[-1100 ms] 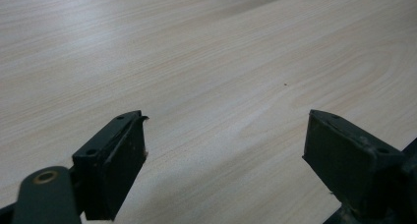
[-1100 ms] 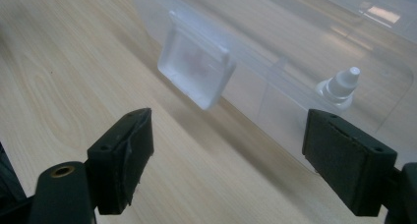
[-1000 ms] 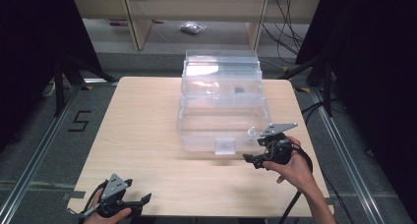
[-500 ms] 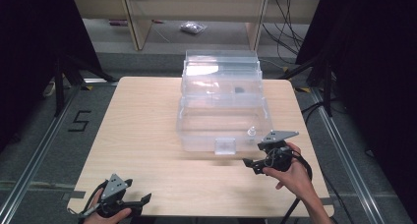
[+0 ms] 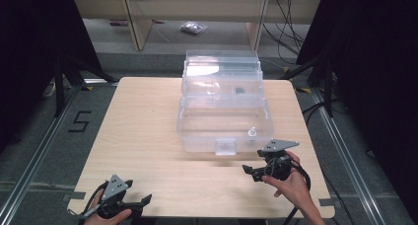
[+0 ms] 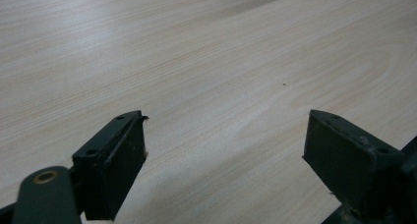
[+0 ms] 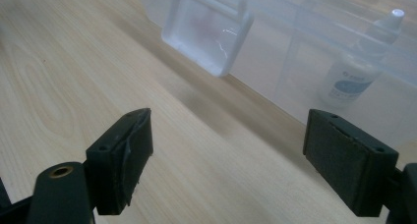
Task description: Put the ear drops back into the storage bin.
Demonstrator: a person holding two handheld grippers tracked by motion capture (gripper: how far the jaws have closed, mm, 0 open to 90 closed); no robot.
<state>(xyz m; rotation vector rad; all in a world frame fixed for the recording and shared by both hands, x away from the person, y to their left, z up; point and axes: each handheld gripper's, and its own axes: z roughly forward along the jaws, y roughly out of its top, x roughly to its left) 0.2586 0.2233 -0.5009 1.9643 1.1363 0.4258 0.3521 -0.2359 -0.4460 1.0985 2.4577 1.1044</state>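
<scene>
A clear plastic storage box stands open in the middle of the wooden table, its lid raised at the back. A small white dropper bottle stands inside, near the front right corner. My right gripper hovers open just in front of that corner, jaws pointing left. In the right gripper view the box's front latch and the bottle lie beyond the open jaws of the right gripper. My left gripper rests open at the table's front left edge. The left gripper has bare wood between its jaws.
A small dark item sits in the box's upper rear tier. Cables trail from both grippers off the front edge. Shelving stands on the floor behind the table, and metal rails run along both sides.
My right gripper has drawn back from the box's front right corner toward the table's front edge. The left gripper has stayed put.
</scene>
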